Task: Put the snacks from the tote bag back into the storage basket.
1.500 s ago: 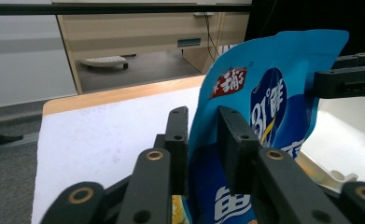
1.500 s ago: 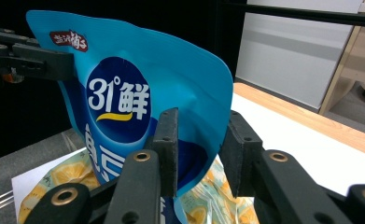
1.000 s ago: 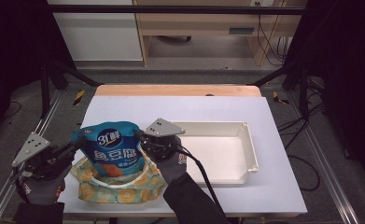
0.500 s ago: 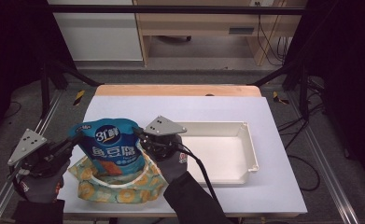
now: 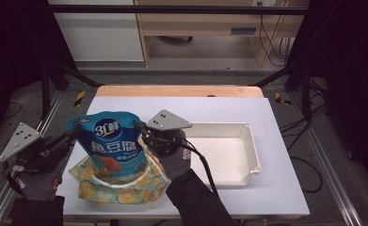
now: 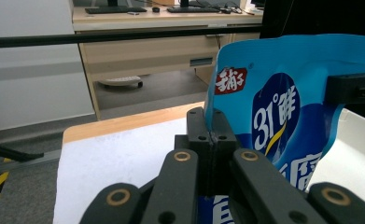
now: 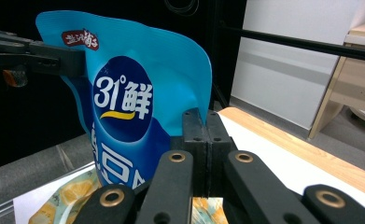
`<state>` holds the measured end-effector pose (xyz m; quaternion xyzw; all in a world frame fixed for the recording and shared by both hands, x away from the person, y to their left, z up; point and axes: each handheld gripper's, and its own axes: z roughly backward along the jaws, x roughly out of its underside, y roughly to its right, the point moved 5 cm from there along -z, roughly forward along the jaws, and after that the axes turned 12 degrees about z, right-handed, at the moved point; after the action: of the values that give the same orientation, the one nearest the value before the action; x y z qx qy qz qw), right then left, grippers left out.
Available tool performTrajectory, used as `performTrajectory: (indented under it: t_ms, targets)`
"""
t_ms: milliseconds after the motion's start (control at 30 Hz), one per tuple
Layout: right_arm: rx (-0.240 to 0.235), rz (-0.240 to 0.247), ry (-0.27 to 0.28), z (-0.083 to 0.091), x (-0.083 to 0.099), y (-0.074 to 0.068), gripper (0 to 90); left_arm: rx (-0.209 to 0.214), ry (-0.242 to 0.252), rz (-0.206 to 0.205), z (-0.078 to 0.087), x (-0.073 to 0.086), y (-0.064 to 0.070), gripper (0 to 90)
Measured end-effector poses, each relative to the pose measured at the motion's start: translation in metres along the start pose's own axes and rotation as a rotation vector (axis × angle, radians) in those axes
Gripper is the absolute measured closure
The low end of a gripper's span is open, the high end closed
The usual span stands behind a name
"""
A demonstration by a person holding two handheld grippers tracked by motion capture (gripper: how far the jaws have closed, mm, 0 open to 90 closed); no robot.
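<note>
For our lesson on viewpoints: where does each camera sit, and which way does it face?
High view: above the table's near side, facing forward and down; gloved hands, left gripper.
Left gripper view: behind shut fingers, facing the glossy blue snack pouch.
Right gripper view: behind the right gripper, facing leftward.
Both gripper views share the pouch.

Left tongs (image 5: 73, 134) and right tongs (image 5: 140, 128) both clamped tight, raised, jaws pointing inward toward each other.
</note>
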<state>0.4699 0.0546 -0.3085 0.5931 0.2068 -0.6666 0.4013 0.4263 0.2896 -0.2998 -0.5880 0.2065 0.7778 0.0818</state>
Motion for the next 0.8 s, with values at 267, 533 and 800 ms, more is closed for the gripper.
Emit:
performTrajectory:
  t_ms: [267,533,800]
  targets:
    - [0.013,0.016,0.022,0.009,-0.015,0.003,90.0,0.016,0.012,-0.014,0.006,-0.015,0.008,89.8]
    - [0.021,0.034,0.042,0.018,-0.032,0.006,90.0,0.029,0.038,-0.026,0.013,-0.032,0.018,89.8]
    - [0.036,0.052,0.058,0.031,-0.047,0.012,90.0,0.046,0.061,-0.027,0.014,-0.045,0.029,89.8]
